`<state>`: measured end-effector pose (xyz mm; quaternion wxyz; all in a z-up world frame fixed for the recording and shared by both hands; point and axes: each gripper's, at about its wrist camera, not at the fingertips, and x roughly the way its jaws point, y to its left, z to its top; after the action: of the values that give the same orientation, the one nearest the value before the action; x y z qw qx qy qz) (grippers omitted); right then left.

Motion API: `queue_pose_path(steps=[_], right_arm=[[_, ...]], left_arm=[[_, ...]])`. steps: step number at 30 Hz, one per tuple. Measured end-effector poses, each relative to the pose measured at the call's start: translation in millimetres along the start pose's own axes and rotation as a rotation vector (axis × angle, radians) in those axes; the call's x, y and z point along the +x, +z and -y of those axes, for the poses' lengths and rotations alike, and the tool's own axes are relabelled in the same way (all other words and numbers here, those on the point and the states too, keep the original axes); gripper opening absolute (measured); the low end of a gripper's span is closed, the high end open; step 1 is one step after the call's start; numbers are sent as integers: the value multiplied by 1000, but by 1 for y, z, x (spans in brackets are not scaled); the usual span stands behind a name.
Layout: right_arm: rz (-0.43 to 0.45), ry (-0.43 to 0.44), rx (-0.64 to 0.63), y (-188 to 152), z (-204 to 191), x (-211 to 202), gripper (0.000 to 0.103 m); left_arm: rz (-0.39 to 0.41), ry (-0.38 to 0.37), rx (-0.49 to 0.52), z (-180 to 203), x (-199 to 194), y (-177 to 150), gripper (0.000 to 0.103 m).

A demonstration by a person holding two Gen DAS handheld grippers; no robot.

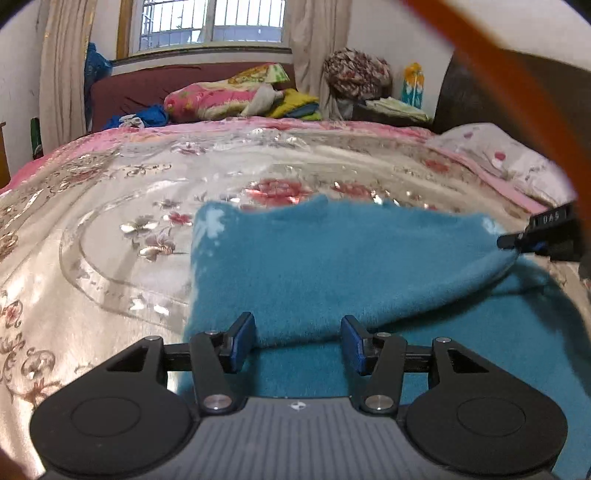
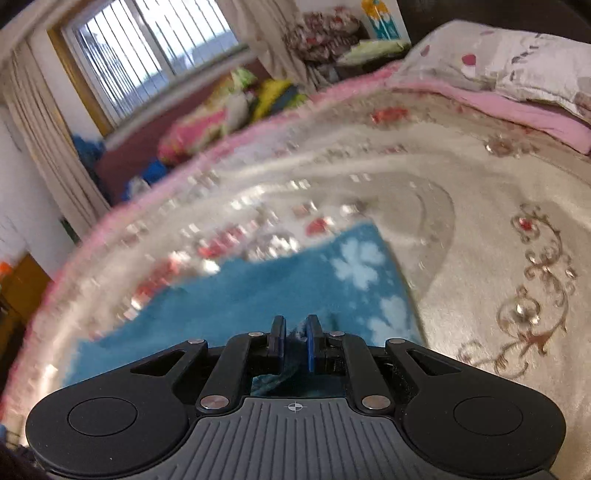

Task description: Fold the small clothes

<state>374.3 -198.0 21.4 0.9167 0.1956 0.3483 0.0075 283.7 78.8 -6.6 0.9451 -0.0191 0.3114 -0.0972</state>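
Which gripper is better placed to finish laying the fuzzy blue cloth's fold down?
Right. The right gripper is shut on a corner of the fuzzy blue cloth, holding that flap raised over the lower layer. The left gripper is open, its pads clear of the fabric.

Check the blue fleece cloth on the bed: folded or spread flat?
Partly folded. In the left wrist view the blue fleece cloth has an upper layer doubled over a lower one, its corner pinched by the right hand-held gripper.

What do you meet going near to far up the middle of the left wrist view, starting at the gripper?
left gripper, jaws apart → folded blue cloth → floral bedspread → pink patterned quilt bundle → barred window.
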Motion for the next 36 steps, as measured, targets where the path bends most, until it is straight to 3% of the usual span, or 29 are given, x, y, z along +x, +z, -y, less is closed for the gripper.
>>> queue_pose_path(steps=[6, 8, 10, 12, 14, 16, 19, 21, 23, 24, 26, 27, 32, 36], right_arm=[[-35, 31, -20, 1, 3, -4, 17], [-68, 57, 11, 3, 8, 0, 28], [-83, 78, 45, 3, 11, 3, 29], [-87, 65, 30, 3, 6, 2, 26], [-91, 68, 13, 10, -2, 0, 11], [-53, 137, 24, 22, -10, -11, 9], [86, 268, 37, 39, -21, -44, 8], [164, 320, 45, 40, -19, -61, 8], [196, 268, 14, 31, -15, -60, 9], [170, 189, -35, 24, -14, -47, 9], [31, 31, -57, 10, -6, -11, 10], [-49, -3, -42, 2, 1, 6, 10], [-24, -9, -22, -3, 7, 0, 14], [39, -11, -53, 1, 7, -25, 14]], left_arm=[[2, -6, 10, 2, -7, 1, 56], [2, -8, -6, 0, -6, 3, 56], [6, -12, -19, 0, -5, 6, 56], [14, -17, -30, 0, -5, 11, 56], [36, -25, -36, 1, -9, 17, 56], [76, -28, -35, 5, -17, 22, 56], [142, -41, -44, 8, -28, 25, 56], [140, -51, -55, 9, -24, 23, 57], [77, -38, -44, 11, -8, 17, 57], [24, -32, -39, 12, 2, 13, 57], [-27, -31, -42, 12, 10, 3, 57], [-32, -38, -27, 13, 8, 0, 57], [-31, -33, 49, 16, -10, -10, 57], [-2, -25, -3, 3, -29, -14, 57]])
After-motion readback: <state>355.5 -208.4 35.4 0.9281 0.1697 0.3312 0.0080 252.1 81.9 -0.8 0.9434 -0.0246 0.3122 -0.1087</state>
